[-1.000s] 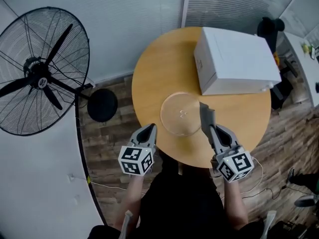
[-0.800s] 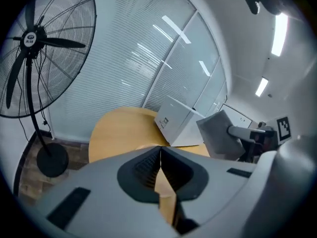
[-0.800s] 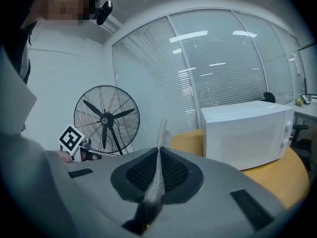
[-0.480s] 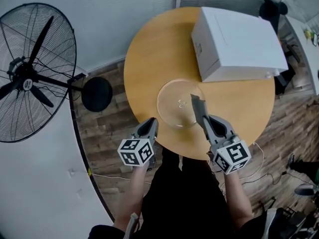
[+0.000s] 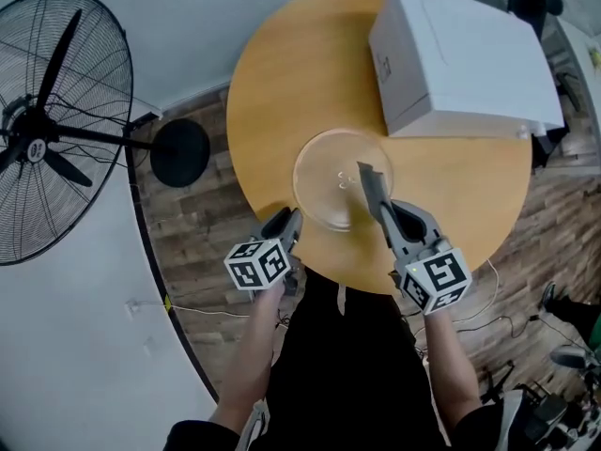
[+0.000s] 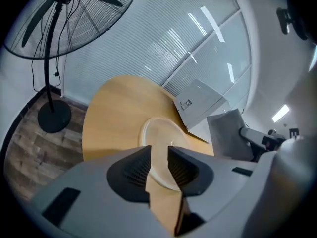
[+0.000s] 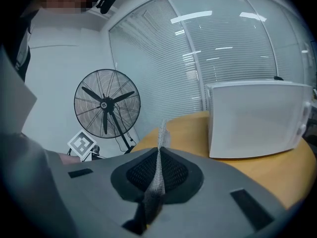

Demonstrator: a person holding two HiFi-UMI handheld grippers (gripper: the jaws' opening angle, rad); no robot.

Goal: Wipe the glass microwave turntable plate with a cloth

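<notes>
The clear glass turntable plate (image 5: 329,181) lies flat on the round wooden table (image 5: 282,73), near its front. My right gripper (image 5: 388,217) is shut on a grey cloth (image 5: 372,188), which sticks forward over the plate's right part. In the right gripper view the cloth (image 7: 160,148) is pinched edge-on between the jaws of the right gripper (image 7: 159,157). My left gripper (image 5: 289,220) hangs at the table's front edge, left of the plate, open by a narrow gap and holding nothing. The left gripper view shows the left gripper (image 6: 158,155), the plate (image 6: 157,130) and the cloth (image 6: 227,133).
A white microwave (image 5: 465,59) stands on the table's back right, just behind the plate. A large pedestal fan (image 5: 42,130) with a round black base (image 5: 178,153) stands on the wooden floor to the left. Blinds cover the windows (image 7: 218,43) behind the table.
Both grippers have moved forward towards the plate. The cloth's tip now reaches over the plate's right part. The left gripper has come up to the table's edge.
</notes>
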